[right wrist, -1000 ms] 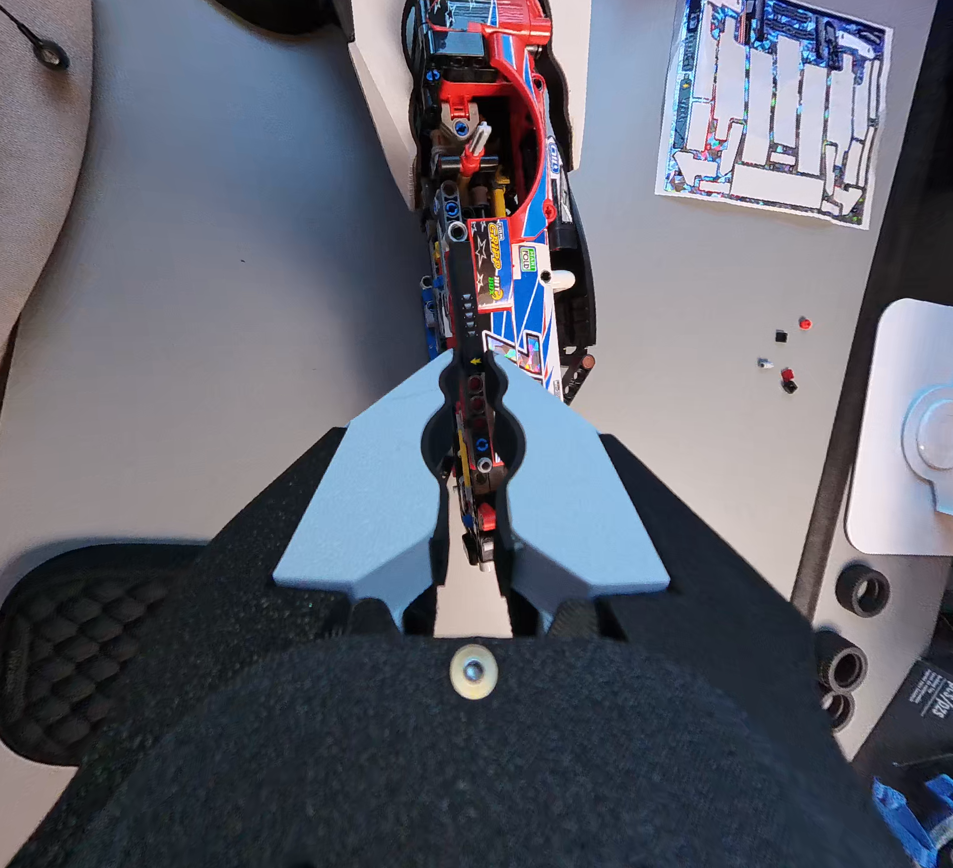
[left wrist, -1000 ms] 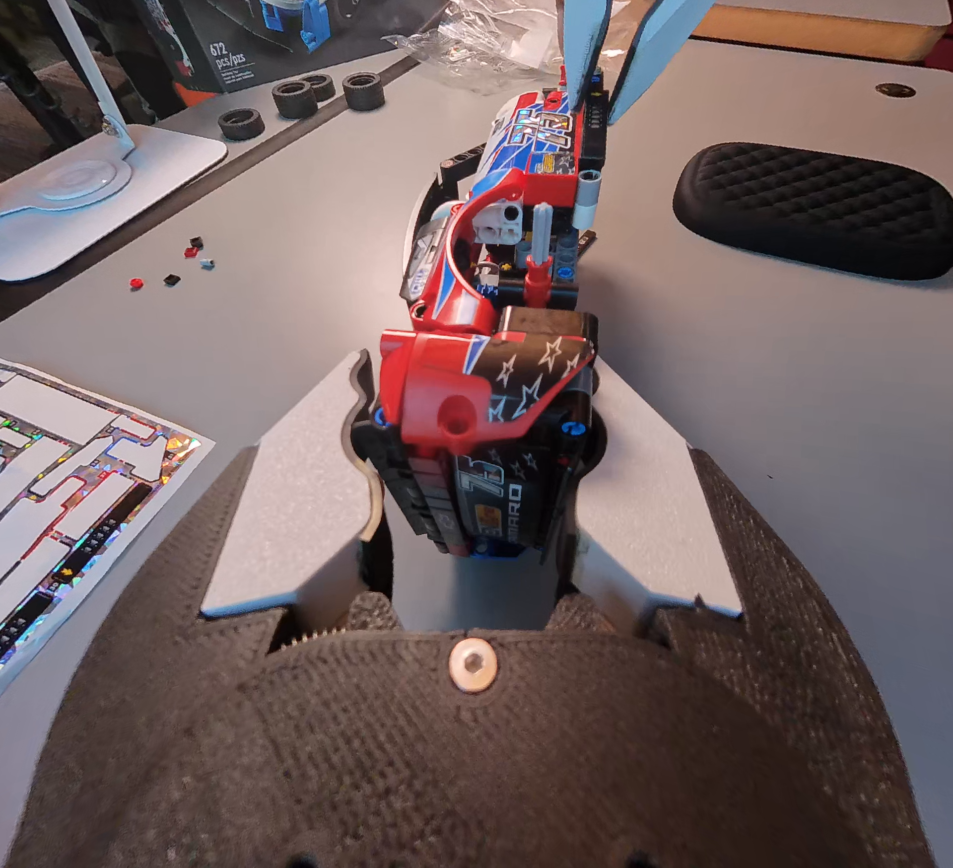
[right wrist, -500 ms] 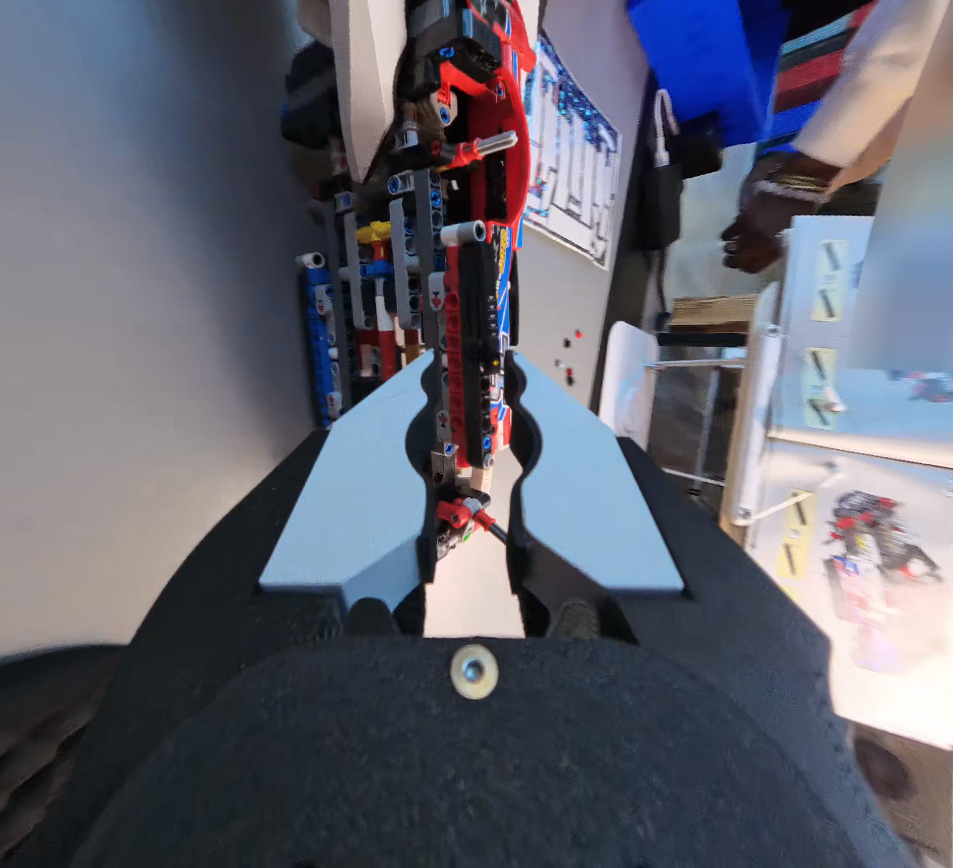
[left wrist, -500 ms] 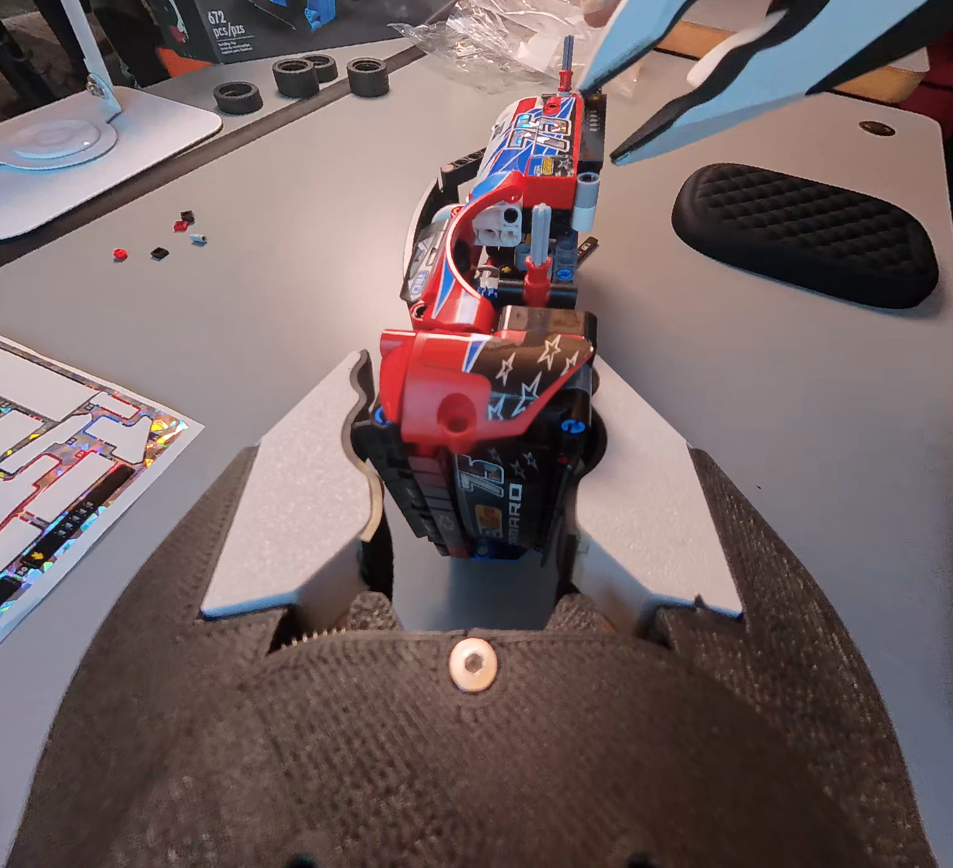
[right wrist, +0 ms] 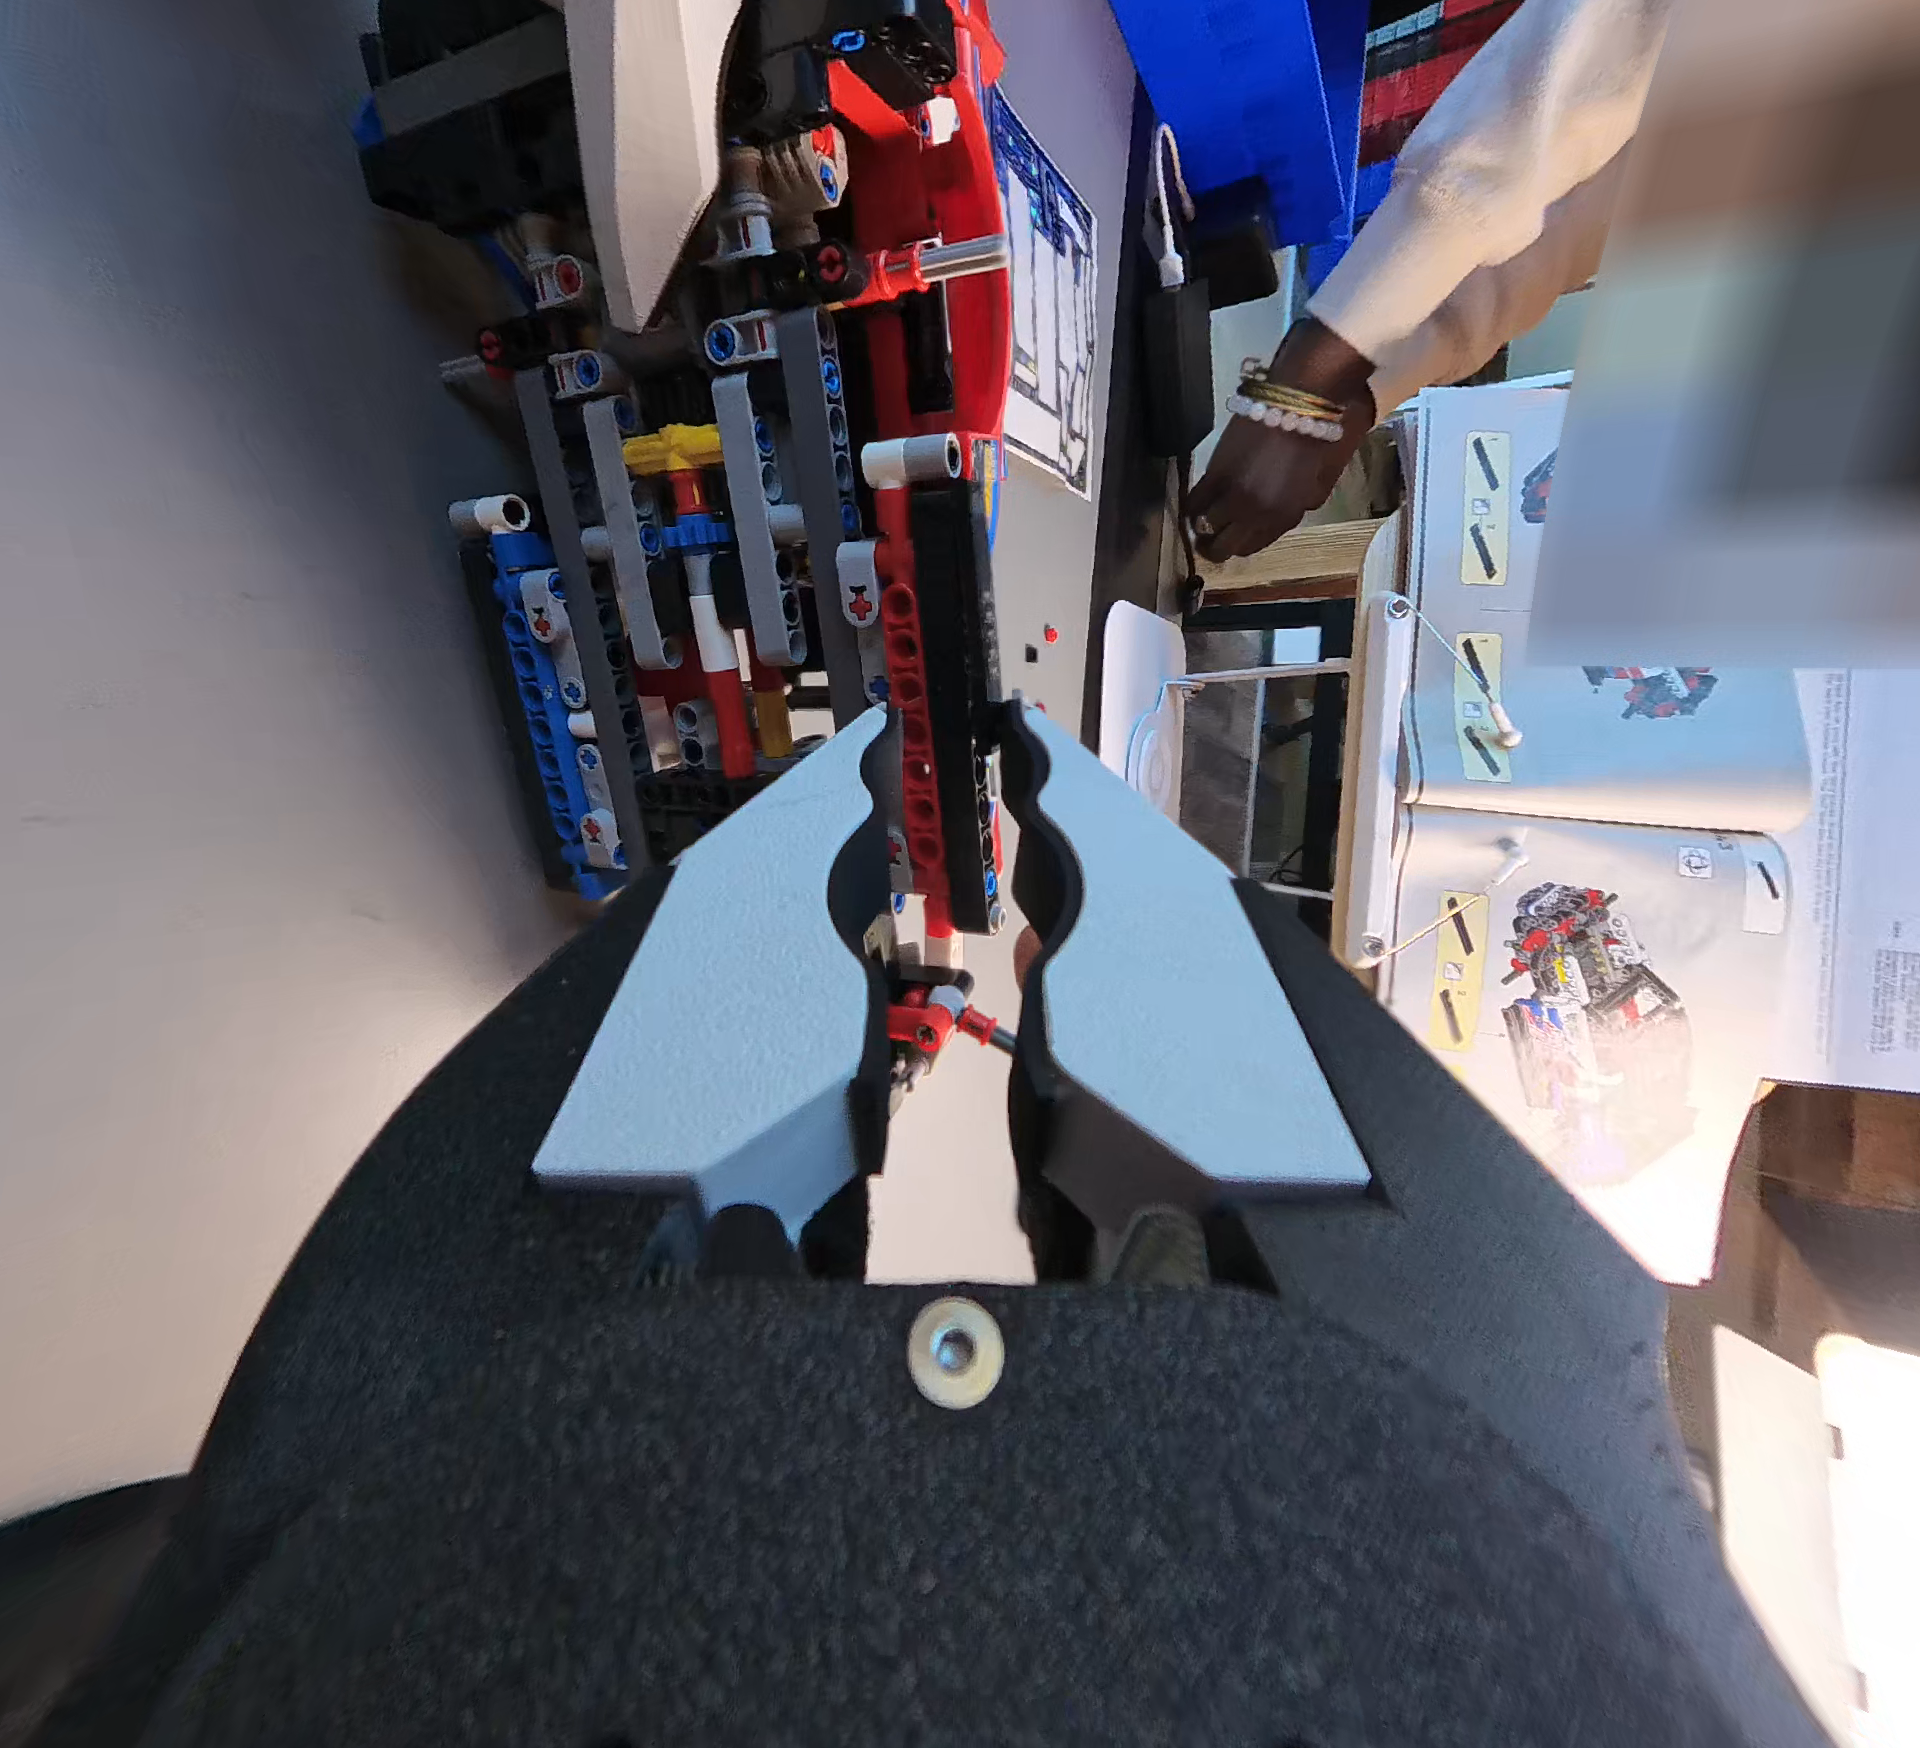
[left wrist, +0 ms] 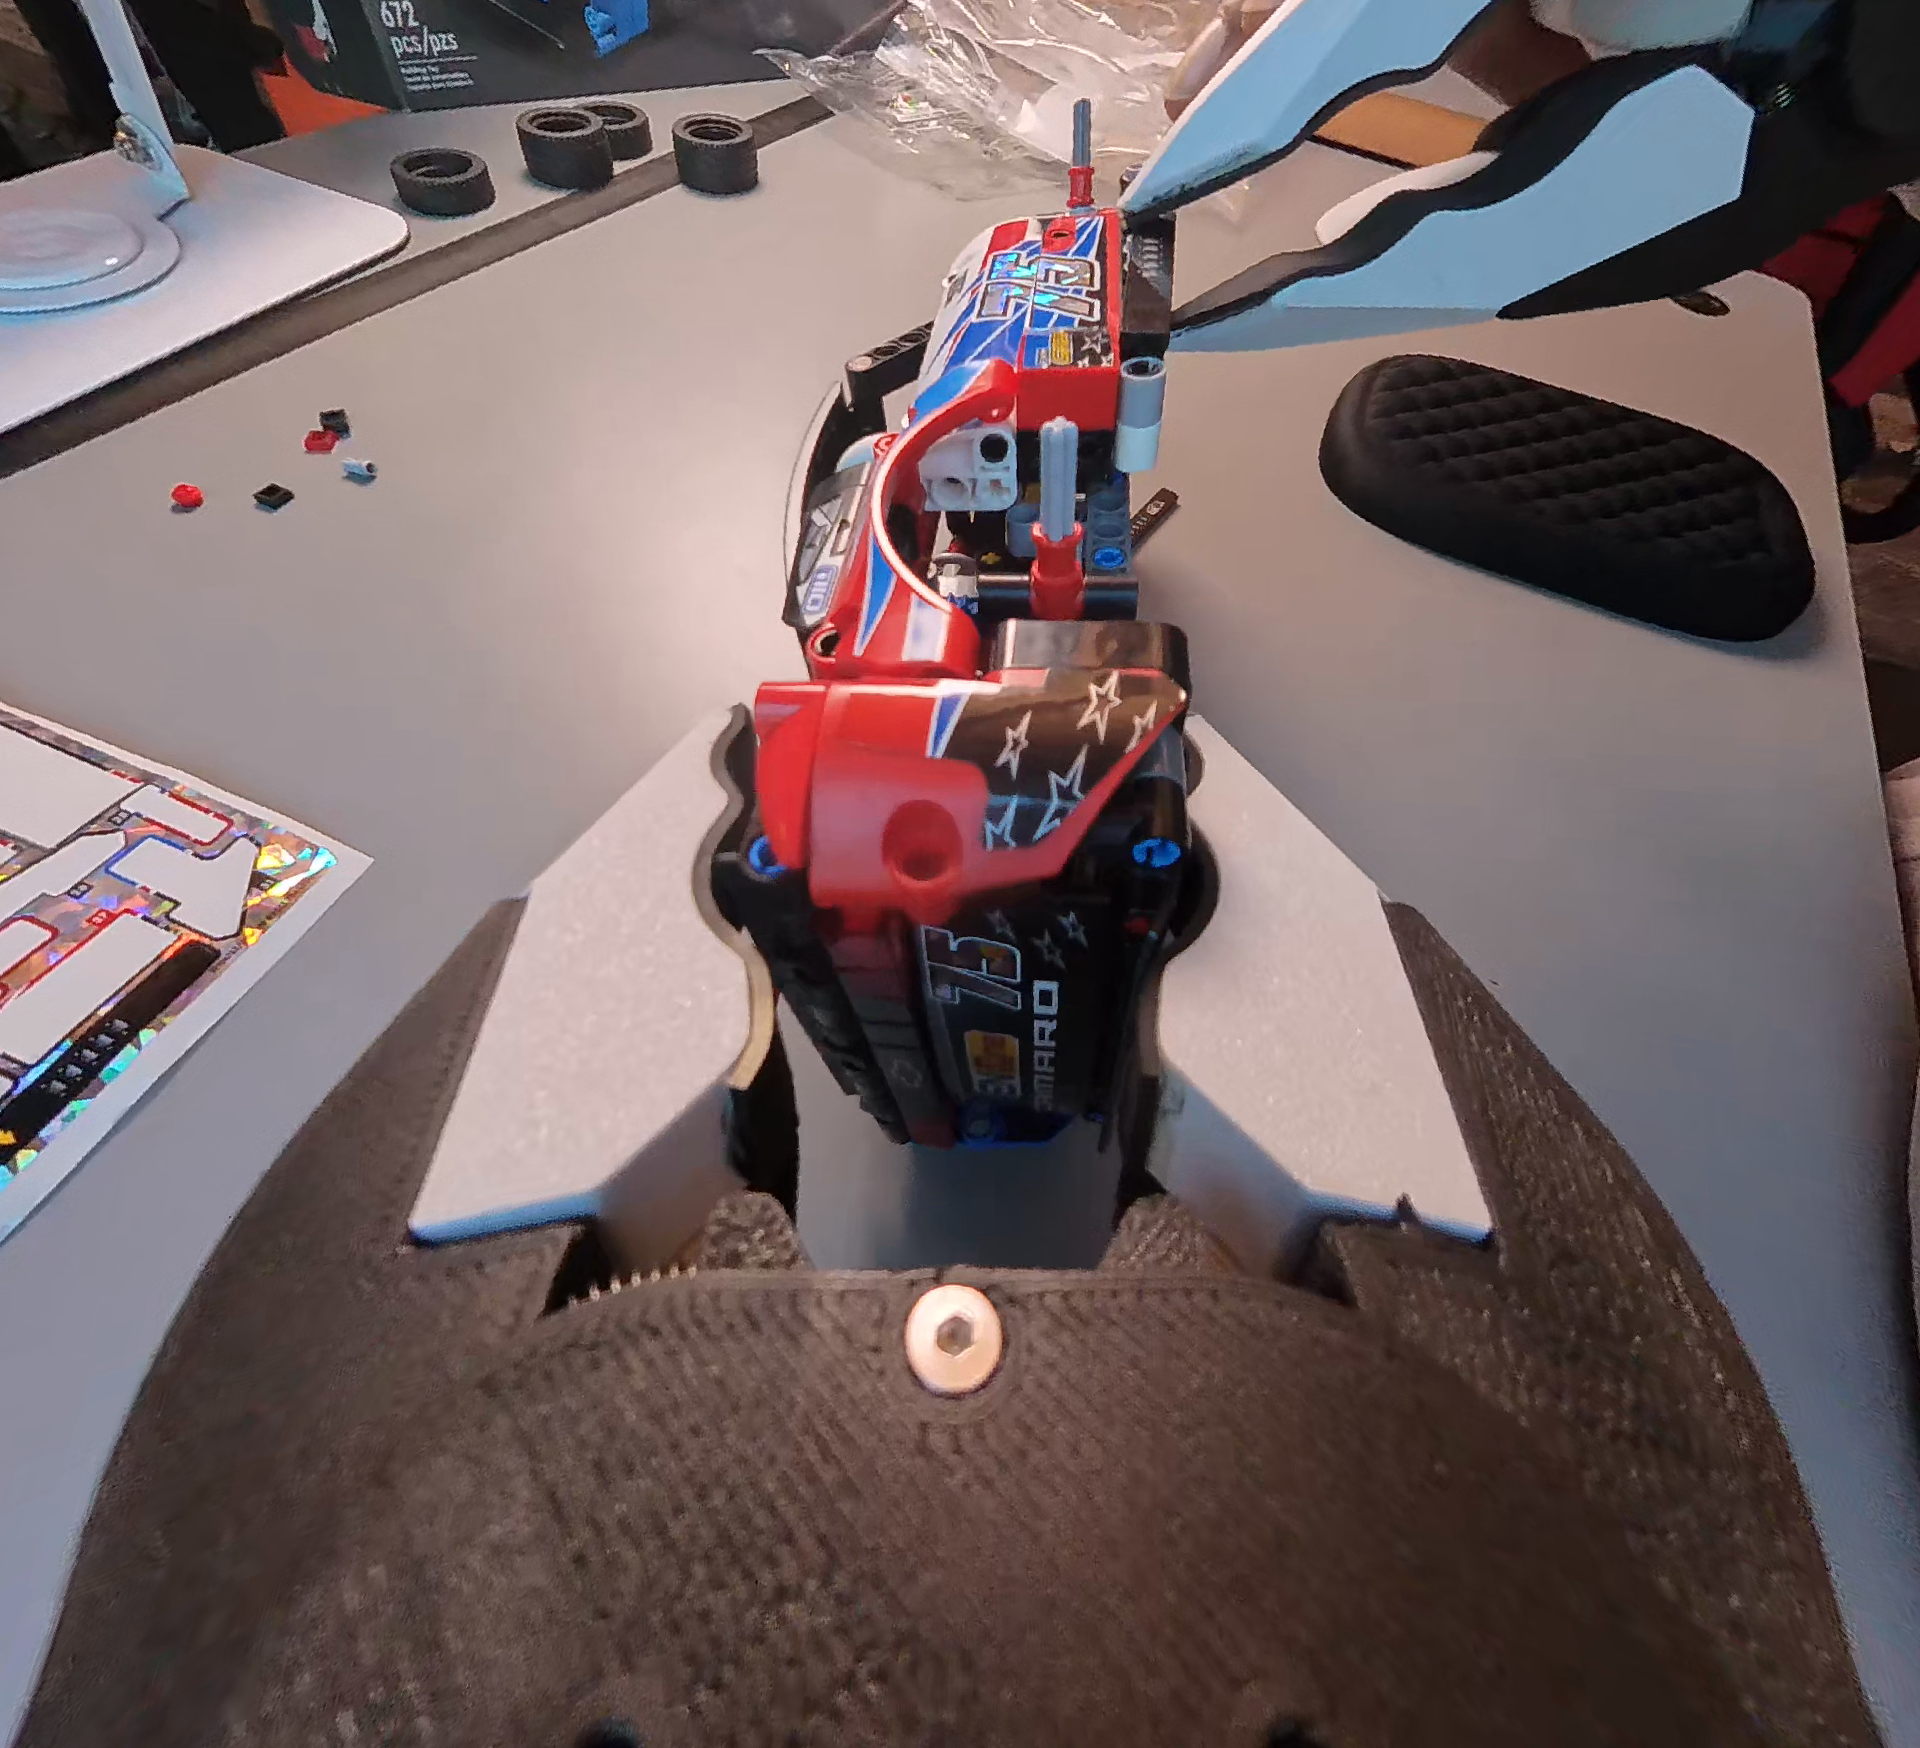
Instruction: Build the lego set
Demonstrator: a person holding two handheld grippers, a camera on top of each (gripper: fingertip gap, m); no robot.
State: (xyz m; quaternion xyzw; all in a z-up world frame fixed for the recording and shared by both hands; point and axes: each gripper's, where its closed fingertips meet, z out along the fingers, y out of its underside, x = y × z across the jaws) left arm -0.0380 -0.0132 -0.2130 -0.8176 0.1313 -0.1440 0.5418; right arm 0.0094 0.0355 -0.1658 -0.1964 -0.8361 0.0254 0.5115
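right tool (right wrist: 940, 763) tilted sideways since before, both gripping lego car (left wrist: 966, 763)

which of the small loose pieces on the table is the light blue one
On the grey table, left of the lego car, lies a cluster of small loose pieces. The light blue piece sits farthest right, nearest the car; its neighbours are red or black.
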